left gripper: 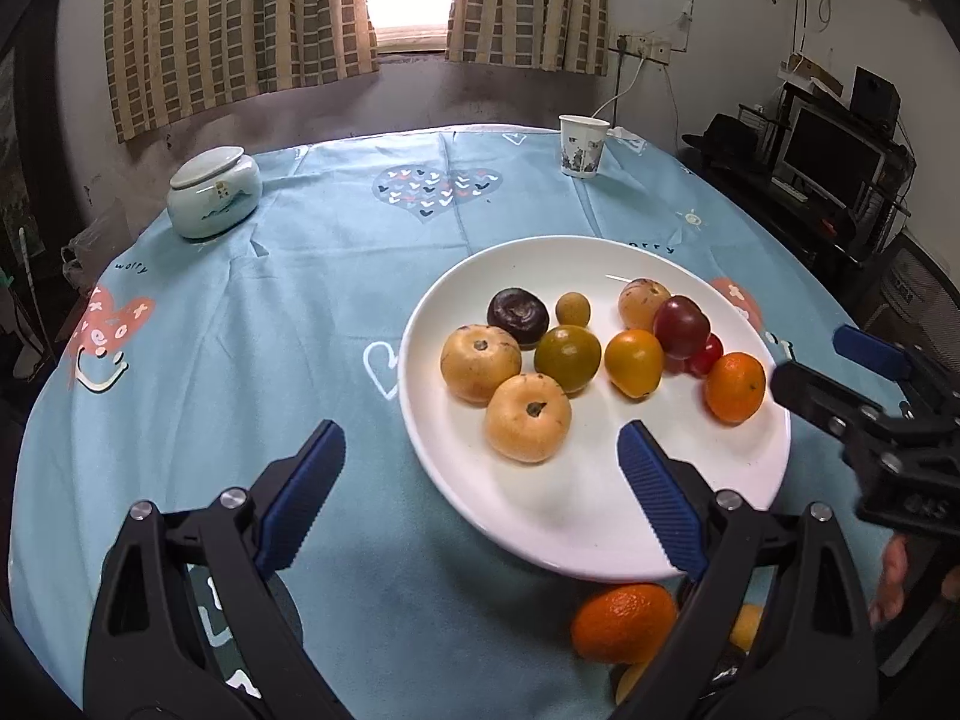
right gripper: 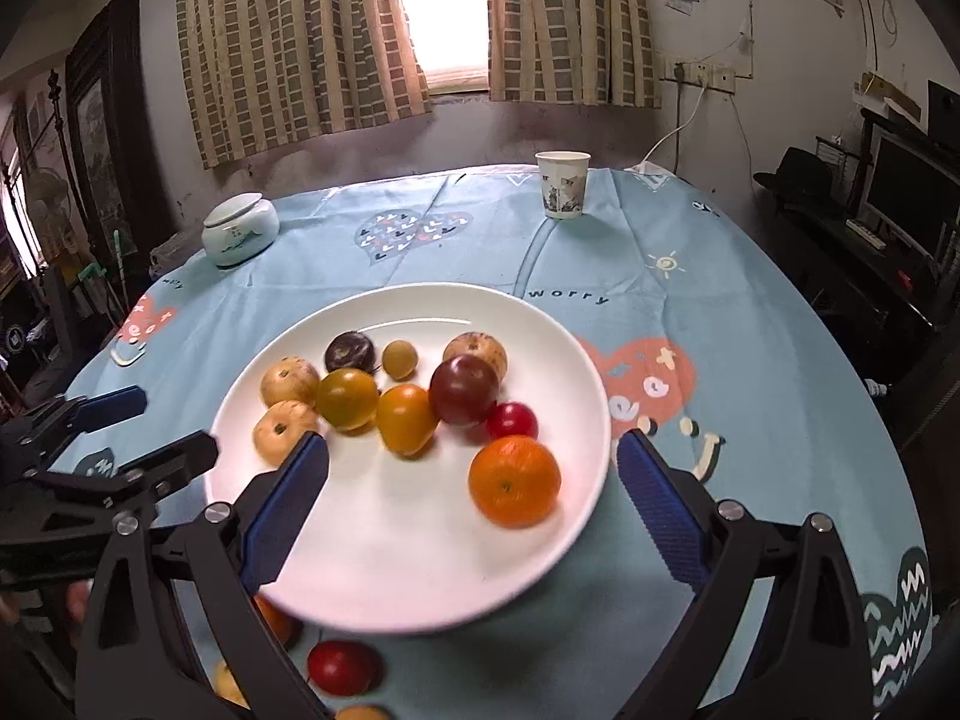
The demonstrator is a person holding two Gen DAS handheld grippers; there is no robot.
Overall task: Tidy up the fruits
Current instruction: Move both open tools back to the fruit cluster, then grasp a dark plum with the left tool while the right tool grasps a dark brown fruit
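You are keeping both jaws wide, holding nothing: left gripper point(left gripper: 480, 474), right gripper point(right gripper: 474, 501). Going slowly for orange point(left gripper: 624, 623) beside plate point(left gripper: 600, 546), squeezing softly.

Before you stands a round table point(right gripper: 750, 324) under a light blue tablecloth point(left gripper: 336, 312) printed with hearts and the word "worry". A white plate point(right gripper: 420, 564) heaped with fruit rests on the cloth, toward its near side. At the far left sits a lidded pale ceramic jar point(left gripper: 213, 192); at the far right, a printed paper cup point(right gripper: 562, 184) stands upright, well apart from the jar. On the cloth by the plate's near rim lie loose fruit: an orange point(left gripper: 624, 624), a red fruit point(right gripper: 342, 667) and small yellow fruits point(left gripper: 747, 627), partly hidden behind the gripper frames.
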